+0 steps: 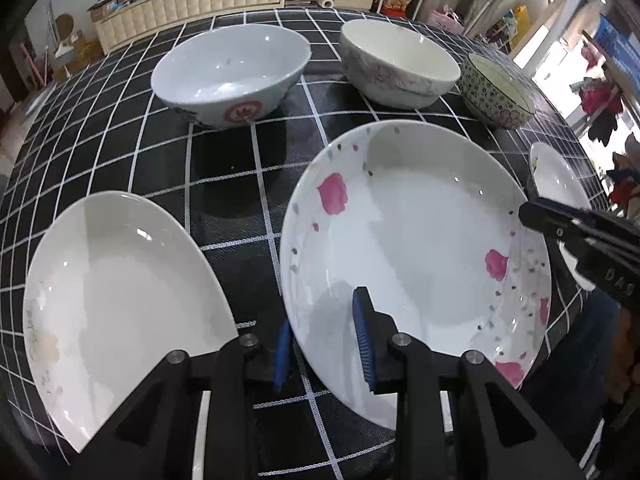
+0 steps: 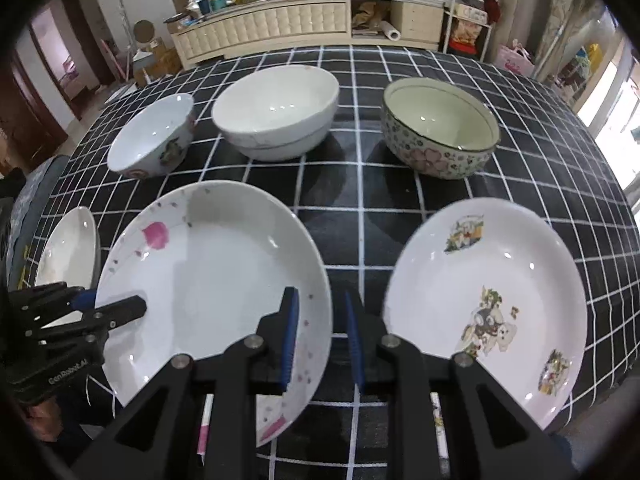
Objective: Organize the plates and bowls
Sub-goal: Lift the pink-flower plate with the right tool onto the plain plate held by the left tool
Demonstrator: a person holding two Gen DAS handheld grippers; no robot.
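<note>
- Near the table's (image 2: 360,184) front edge, both grippers straddled the pink-flowered plate's (image 1: 416,232) opposite rims: left gripper (image 1: 326,344) and right gripper (image 2: 322,340), fingers apart, gripping nothing.
- Judged step: grasping it; next, closing on the rim.

Cream tufted sideboard (image 2: 280,24) cluttered on top, against the far wall; dark doorway (image 2: 48,80) left; bright window (image 2: 616,112) right.

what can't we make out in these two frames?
- Pink-flower plate: near rim hidden by the left gripper, left view.
- Cartoon plate: mostly behind the right gripper, left view.
- Plain plate: cut by the left gripper, right view.
- Shelf clutter: too small.
</note>
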